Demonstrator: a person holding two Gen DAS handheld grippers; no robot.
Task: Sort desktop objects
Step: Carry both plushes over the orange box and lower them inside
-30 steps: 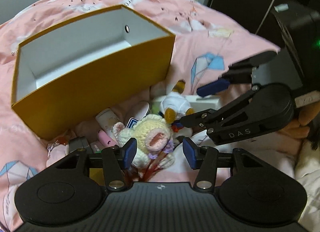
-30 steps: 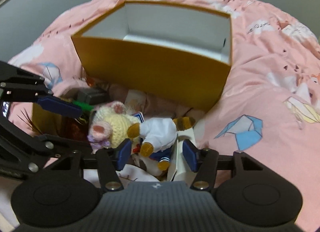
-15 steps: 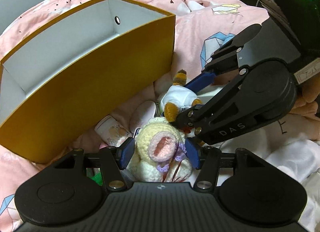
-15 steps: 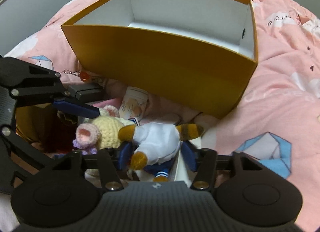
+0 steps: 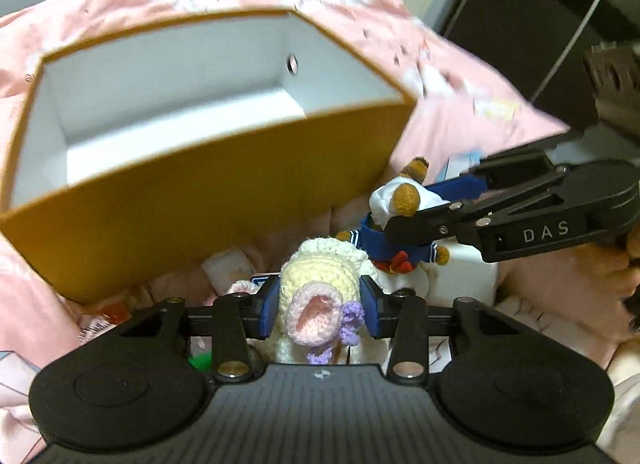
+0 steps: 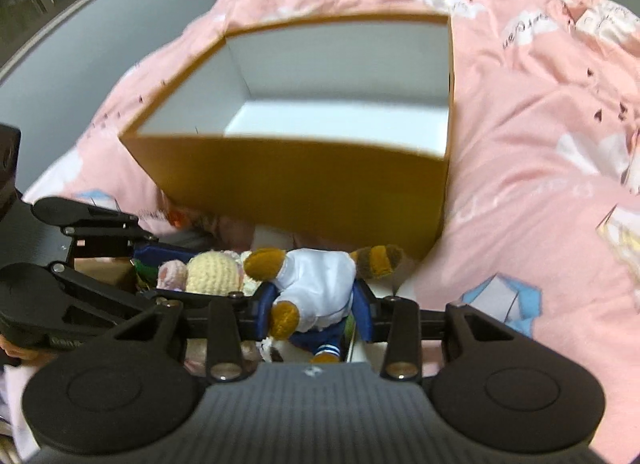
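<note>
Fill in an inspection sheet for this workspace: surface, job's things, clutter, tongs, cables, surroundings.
Surface: pink printed bedding, rumpled.
Job's things: yellow box, open, nothing seen inside; crocheted toy; sailor plush.
Clutter: small cards and packets below the box; white carton.
Tongs: left tongs closing on the crocheted toy, pads against it; right tongs closing on the sailor plush, pads against it.
Cables: one pale cable, top right of the left view.
Surroundings: grey wall; dark furniture.
</note>
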